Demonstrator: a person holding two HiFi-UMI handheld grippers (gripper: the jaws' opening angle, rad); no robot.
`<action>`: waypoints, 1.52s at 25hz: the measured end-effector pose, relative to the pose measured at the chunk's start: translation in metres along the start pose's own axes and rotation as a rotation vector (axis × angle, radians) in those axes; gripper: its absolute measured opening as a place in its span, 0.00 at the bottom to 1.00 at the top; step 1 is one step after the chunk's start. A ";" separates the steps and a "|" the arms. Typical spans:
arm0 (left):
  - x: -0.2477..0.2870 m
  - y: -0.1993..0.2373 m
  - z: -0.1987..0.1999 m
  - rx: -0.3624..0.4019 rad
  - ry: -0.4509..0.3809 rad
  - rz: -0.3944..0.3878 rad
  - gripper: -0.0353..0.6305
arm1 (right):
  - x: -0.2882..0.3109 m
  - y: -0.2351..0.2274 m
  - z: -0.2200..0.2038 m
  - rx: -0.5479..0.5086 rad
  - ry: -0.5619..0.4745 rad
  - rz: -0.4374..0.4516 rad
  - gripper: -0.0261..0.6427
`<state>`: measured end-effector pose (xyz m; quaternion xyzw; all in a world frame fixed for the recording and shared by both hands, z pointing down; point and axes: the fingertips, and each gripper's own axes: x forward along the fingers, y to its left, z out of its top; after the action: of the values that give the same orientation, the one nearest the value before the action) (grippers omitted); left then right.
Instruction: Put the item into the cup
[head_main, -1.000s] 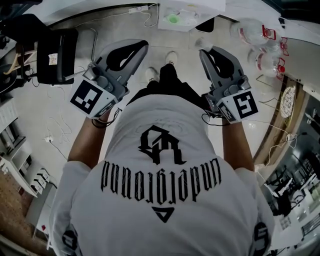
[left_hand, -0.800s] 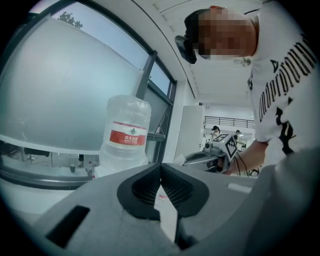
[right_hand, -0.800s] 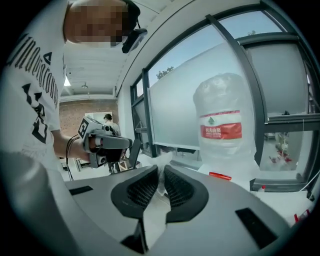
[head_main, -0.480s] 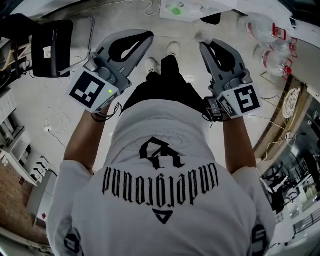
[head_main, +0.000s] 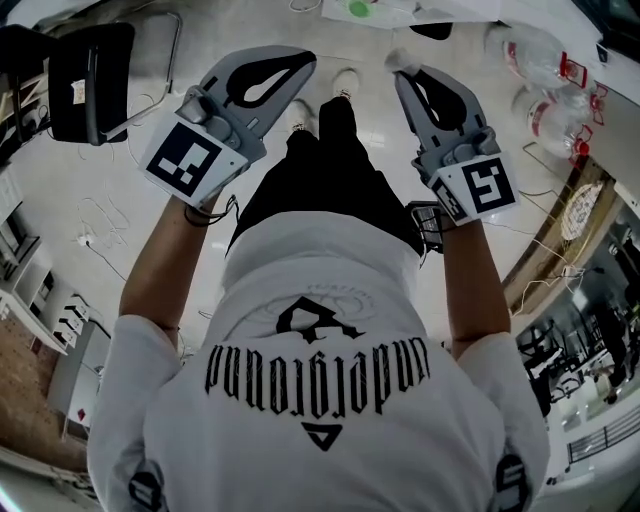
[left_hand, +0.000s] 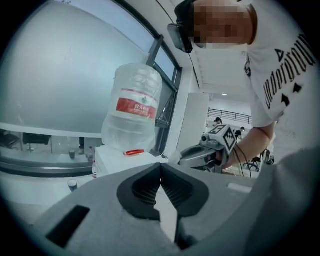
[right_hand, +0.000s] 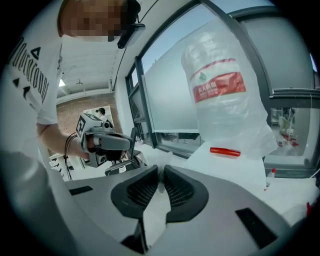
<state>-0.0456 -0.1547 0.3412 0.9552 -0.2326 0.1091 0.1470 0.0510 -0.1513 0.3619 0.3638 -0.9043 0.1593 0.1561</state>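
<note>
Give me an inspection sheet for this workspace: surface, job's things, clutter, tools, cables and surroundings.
Surface: white floor, person standing on it.
Job's things: small white item held by the right tool; nothing else seen.
Clutter: water jugs, black chair.
Tools: left tool shut, empty; right tool shut on the white item.
Cables: floor cable at the left; wrist lead at the right arm.
Surroundings: large windows.

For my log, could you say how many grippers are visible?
2: the left gripper, head view's left, shut and empty; the right gripper, at right, shut on a small white item. None hidden.
</note>
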 end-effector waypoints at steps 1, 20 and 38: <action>0.003 0.004 -0.006 -0.007 0.004 -0.001 0.07 | 0.005 -0.002 -0.006 0.003 0.008 -0.002 0.11; 0.081 0.065 -0.106 -0.019 0.072 -0.054 0.07 | 0.085 -0.072 -0.122 0.057 0.136 -0.028 0.11; 0.147 0.110 -0.197 -0.007 0.127 -0.016 0.08 | 0.158 -0.126 -0.226 0.107 0.222 -0.084 0.11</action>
<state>0.0023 -0.2437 0.5908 0.9477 -0.2155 0.1673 0.1657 0.0696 -0.2428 0.6504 0.3893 -0.8556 0.2402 0.2423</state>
